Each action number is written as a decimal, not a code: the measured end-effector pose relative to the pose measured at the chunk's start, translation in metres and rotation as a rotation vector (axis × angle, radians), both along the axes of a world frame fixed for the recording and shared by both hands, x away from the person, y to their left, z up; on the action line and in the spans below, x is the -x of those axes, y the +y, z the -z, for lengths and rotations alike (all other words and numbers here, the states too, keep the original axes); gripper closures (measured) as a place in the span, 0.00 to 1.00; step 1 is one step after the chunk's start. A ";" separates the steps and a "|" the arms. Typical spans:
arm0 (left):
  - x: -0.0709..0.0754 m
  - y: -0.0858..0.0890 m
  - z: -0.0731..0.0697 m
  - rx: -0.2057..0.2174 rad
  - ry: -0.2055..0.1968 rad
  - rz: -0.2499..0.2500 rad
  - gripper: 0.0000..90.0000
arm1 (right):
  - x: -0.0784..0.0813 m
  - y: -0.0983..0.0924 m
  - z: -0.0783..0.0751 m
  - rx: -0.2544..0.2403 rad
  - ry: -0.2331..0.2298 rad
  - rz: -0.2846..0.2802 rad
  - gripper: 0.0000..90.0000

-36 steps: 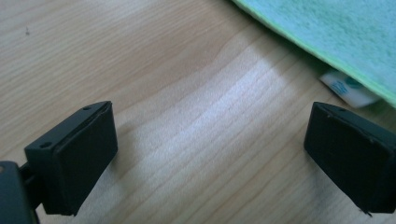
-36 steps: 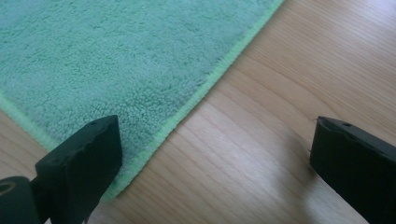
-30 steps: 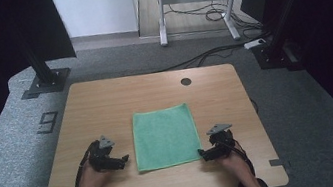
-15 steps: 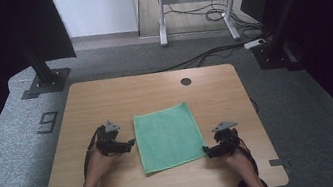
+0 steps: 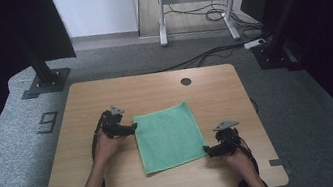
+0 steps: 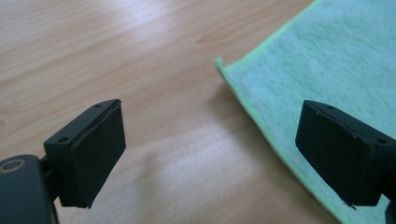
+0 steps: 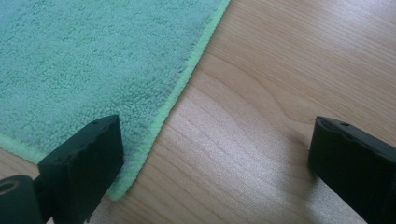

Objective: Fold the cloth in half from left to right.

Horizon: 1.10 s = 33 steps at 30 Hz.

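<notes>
One green cloth (image 5: 167,135) lies flat on one wooden table (image 5: 153,88), and we count two grippers at work beside it, one in each of the person's hands. We see the cloth as a roughly square sheet of soft, nubby pile, mint green with a brighter lime stitched hem, spread near the middle of the tabletop and turned slightly askew to the table's edges. We note that the table is pale, light-grained wood with rounded corners and one small dark round hole (image 5: 186,81) toward its far side. Our left gripper (image 5: 129,128) sits just beside the cloth's far left corner, its two black, blocky jaws standing wide apart with nothing between them (they have just been closing a little, though the gap remains broad); in the left gripper view one jaw hangs over bare wood and the other over the cloth's hem, and that corner curls up slightly. Our right gripper (image 5: 207,151) rests at the cloth's near right corner, its two jaws likewise spread wide and gripping nothing; in the right gripper view one jaw sits over the fuzzy green pile and the other over bare wood. Each gripper carries one grey three-cornered plate on top, and both trail dark cables back along the forearms.
</notes>
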<state>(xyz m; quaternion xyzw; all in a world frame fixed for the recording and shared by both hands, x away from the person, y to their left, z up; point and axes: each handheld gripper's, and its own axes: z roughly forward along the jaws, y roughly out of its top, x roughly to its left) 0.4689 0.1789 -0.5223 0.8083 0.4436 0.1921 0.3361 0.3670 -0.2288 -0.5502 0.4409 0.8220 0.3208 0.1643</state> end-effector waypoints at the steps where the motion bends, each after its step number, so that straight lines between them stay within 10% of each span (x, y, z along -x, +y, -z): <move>1: -0.003 -0.001 0.001 -0.002 0.004 -0.001 0.09 | 0.000 0.000 0.000 0.000 0.000 0.000 0.04; 15: -0.029 -0.012 0.023 -0.072 0.000 -0.074 0.09 | -0.002 -0.005 0.000 -0.002 -0.002 0.005 0.05; 33: 0.002 0.016 0.022 -0.090 0.010 -0.084 0.09 | -0.009 0.002 0.000 0.005 -0.022 -0.013 0.05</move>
